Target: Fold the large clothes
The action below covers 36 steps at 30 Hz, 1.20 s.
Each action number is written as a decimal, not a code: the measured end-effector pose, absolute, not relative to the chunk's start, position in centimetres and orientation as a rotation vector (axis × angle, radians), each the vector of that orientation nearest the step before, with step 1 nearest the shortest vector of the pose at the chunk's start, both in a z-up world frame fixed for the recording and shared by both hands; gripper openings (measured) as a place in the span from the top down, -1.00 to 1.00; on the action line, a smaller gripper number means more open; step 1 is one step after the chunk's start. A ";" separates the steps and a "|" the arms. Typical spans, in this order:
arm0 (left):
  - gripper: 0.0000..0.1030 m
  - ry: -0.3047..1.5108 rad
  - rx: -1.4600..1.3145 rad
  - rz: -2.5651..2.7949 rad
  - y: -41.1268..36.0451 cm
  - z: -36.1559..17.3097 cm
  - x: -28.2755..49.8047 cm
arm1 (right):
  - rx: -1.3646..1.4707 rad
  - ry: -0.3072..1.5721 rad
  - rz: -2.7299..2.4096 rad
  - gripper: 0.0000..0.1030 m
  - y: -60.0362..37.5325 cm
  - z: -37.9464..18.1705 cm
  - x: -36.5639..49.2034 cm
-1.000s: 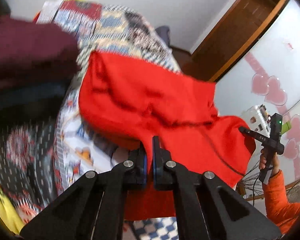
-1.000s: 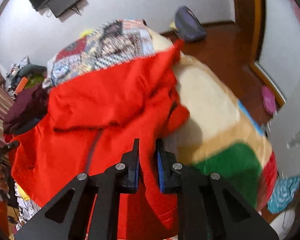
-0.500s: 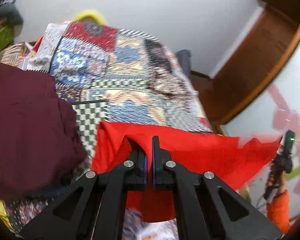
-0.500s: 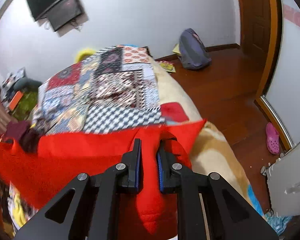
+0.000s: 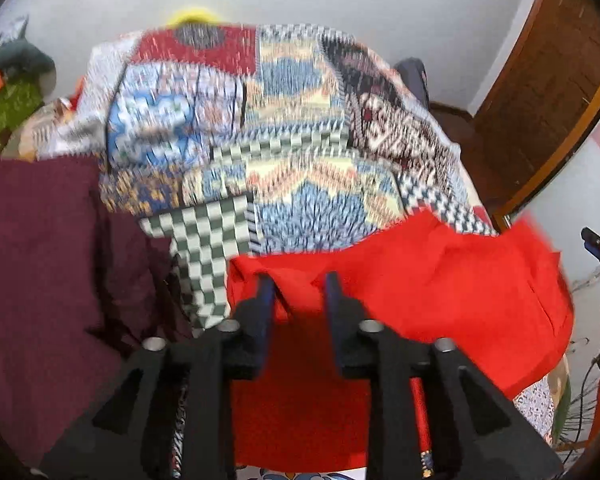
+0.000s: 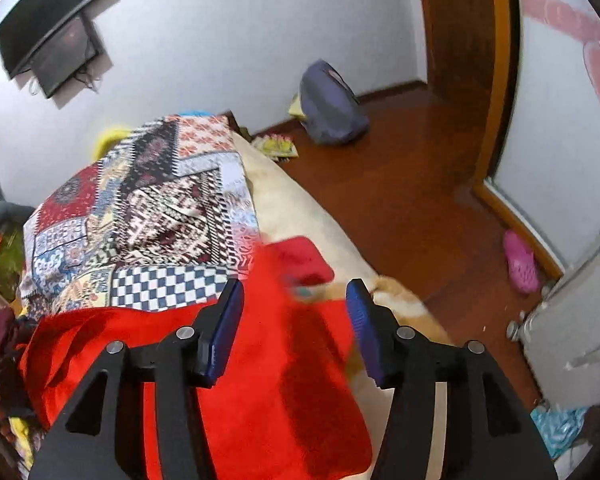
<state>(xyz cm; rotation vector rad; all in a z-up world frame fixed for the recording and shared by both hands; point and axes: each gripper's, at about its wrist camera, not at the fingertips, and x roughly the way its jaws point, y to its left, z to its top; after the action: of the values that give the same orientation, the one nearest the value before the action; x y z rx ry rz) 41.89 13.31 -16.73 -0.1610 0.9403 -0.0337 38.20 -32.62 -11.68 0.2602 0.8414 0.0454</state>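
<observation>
Spreading across the bed (image 5: 284, 152) with its patchwork quilt, the red garment (image 5: 440, 280) lies flat along the quilt's near edge, and it's down! Beside the red garment, a maroon garment (image 5: 52, 264) waits in a heap. Both tongs have just been opening: the left tongs (image 5: 298, 286) stand apart with red cloth loose between them, pads not pressing; the right tongs (image 6: 294, 304) gape wide over the same cloth, gripping nothing. By my reading the laying-out is done; the folds proper, and that maroon piece, are all left.
</observation>
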 end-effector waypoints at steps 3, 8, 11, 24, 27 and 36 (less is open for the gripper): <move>-0.04 0.838 -0.139 0.012 13.2 -13.8 40.8 | 0.216 0.838 0.104 0.03 -31.8 -10.7 37.4; -0.05 0.815 -0.080 -0.010 11.8 -12.1 39.8 | 0.120 0.856 0.213 0.00 -28.2 -10.7 35.9; -0.06 0.845 -0.027 -0.053 9.8 -12.9 39.1 | 0.085 0.884 0.285 -0.06 -25.3 -11.6 35.3; -0.08 1.021 0.076 -0.191 2.8 -22.4 38.0 | -0.152 0.977 0.422 -0.29 -15.3 -18.7 33.0; -0.28 1.000 0.062 -0.167 3.2 -23.2 37.6 | -0.192 0.949 0.408 -0.44 -15.9 -18.9 32.5; -0.30 0.990 0.007 -0.124 6.2 -23.2 36.5 | -0.079 0.934 0.336 -0.59 -21.1 -18.1 31.7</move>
<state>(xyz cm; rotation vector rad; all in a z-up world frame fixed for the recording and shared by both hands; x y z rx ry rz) 36.49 6.15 -23.18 0.0066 0.9902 -0.1241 31.73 -21.15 -18.12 -0.0791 0.9340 0.3363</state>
